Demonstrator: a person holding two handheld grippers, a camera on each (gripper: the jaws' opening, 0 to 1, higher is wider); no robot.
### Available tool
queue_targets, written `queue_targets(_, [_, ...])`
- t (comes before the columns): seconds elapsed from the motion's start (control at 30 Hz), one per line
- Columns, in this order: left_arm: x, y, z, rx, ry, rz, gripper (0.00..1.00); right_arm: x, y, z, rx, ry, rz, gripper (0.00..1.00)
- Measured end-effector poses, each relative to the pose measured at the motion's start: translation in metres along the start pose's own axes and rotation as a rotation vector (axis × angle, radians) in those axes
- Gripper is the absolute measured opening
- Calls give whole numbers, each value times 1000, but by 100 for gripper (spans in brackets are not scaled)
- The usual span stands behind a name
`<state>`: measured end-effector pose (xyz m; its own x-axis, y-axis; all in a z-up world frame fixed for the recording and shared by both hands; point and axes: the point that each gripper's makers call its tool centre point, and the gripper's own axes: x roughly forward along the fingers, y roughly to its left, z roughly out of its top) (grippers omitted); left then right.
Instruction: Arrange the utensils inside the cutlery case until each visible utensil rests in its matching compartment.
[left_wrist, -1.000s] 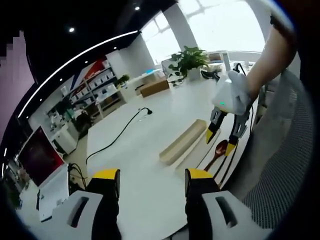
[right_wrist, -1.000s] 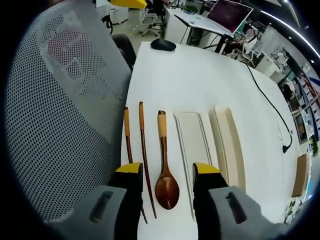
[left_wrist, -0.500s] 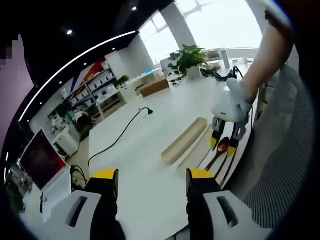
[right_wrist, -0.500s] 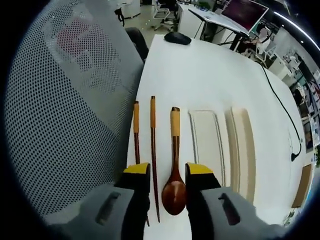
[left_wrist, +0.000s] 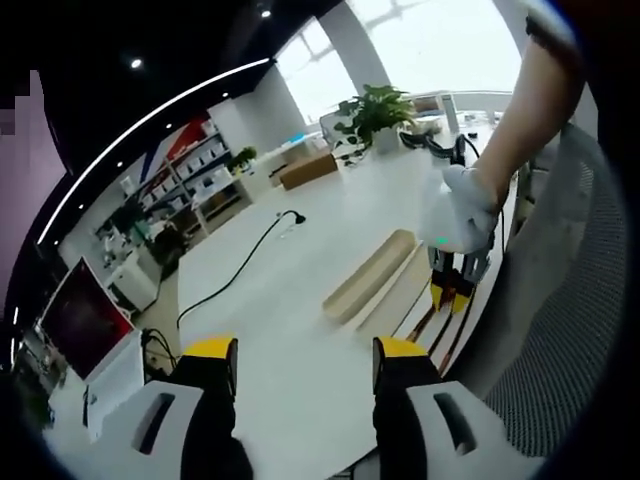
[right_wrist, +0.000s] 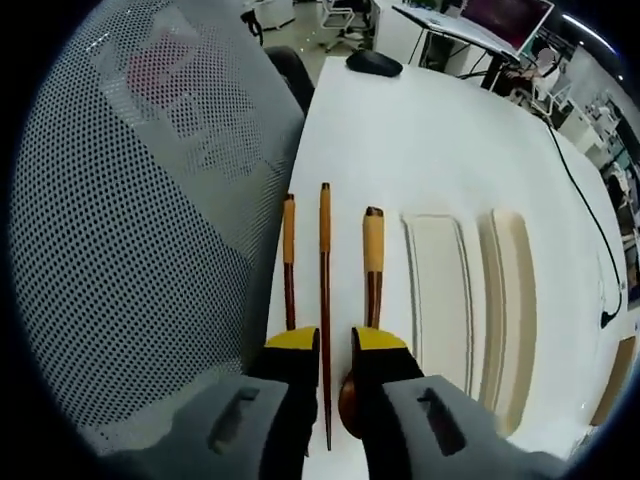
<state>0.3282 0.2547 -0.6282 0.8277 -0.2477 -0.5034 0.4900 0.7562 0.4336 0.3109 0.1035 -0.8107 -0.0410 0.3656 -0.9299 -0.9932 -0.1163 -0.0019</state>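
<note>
White tabletop (right_wrist: 440, 130) runs across an open office, with a mesh chair back (right_wrist: 130, 200) along its near edge. On it I see two chopsticks, a spoon and the two halves of the cutlery case lying side by side, all parallel.

In the right gripper view my right gripper (right_wrist: 335, 345) is low over the table, its jaws drawn close with only a narrow gap. The middle chopstick (right_wrist: 325, 270) runs straight up through that gap, its long axis in line with the way the gripper points. I cannot tell whether the pads actually touch it. The other chopstick (right_wrist: 288, 265) lies just outside the left jaw, and the spoon (right_wrist: 372, 265) just outside the right jaw, its bowl partly hidden behind that jaw. The case tray (right_wrist: 438, 290) and its deeper half (right_wrist: 512, 290) lie beyond the spoon, further to the right in that view.

In the left gripper view my left gripper (left_wrist: 305, 360) hangs well back above bare table with its jaws spread and nothing between them.

I judge the right gripper is far nearer the utensils. Whatever it lifts must cross sideways over the spoon to reach the case, keeping the same lengthwise heading.
</note>
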Motion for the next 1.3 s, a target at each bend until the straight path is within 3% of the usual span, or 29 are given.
queue_targets(0.33, [0,-2,-1,11,6,-7,54,9,6,2,5,21,29,7])
queue_targets(0.87, [1,-2,-2,12,6,-8,53,22,7,-7,-54,95,24,5])
queue_targets(1.3, [2,-4,-4,18,17,-18,53,22,5,-5,-57,104,6,2])
